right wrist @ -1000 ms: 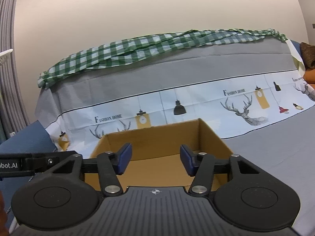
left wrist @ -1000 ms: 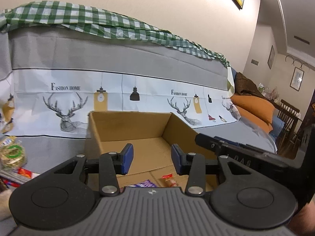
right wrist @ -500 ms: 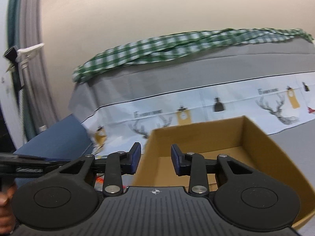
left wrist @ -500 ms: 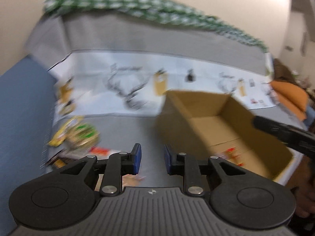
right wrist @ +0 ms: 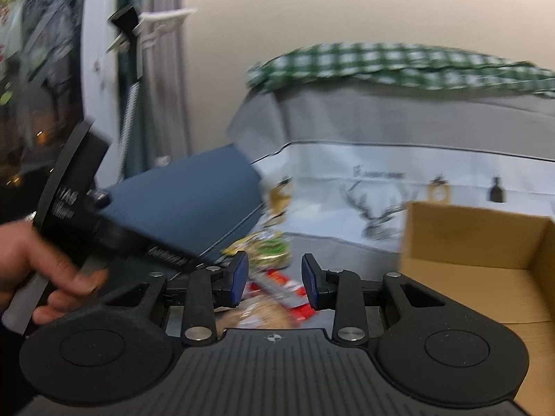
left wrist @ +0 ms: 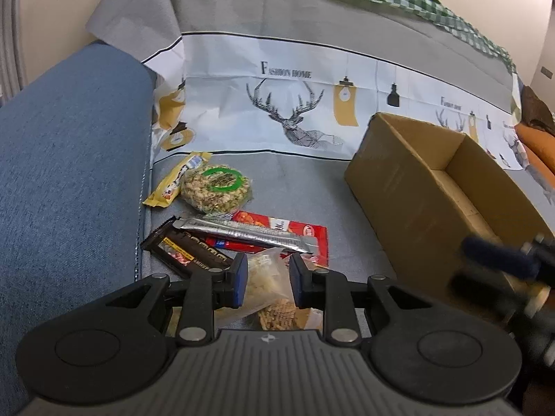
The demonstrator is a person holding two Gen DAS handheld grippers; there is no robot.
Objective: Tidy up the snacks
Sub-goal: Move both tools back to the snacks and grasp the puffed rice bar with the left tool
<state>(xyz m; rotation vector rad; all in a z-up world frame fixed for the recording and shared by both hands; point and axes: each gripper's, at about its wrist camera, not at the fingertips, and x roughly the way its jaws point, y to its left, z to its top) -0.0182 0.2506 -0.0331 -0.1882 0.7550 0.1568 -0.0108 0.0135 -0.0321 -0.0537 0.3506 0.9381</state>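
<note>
The sofa point(left wrist: 305, 187), under its grey printed cover, carries the whole job, and judged from how things lie most of the sorting is left to do. The cardboard box point(left wrist: 409, 187) sits open on the seat to the right of the pile; only a strip of its floor shows, and that strip is bare, so I cannot tell how many snacks are already inside. The pile lies loose on the cover by the blue armrest point(left wrist: 69, 159): a round puffed-grain cake point(left wrist: 216, 187) touching a yellow wrapper point(left wrist: 175, 182), then a red packet point(left wrist: 298, 230) with a silver bar point(left wrist: 242, 234) across it, a dark bar point(left wrist: 184, 253) beside them, and nearest a clear bag of crackers point(left wrist: 267, 274). The left gripper point(left wrist: 267, 280) hangs over that bag, jaws narrowed but parted, pressing nothing. The right gripper point(right wrist: 274, 282), seen through blur, is likewise part closed and empty, aimed at the same pile.
</note>
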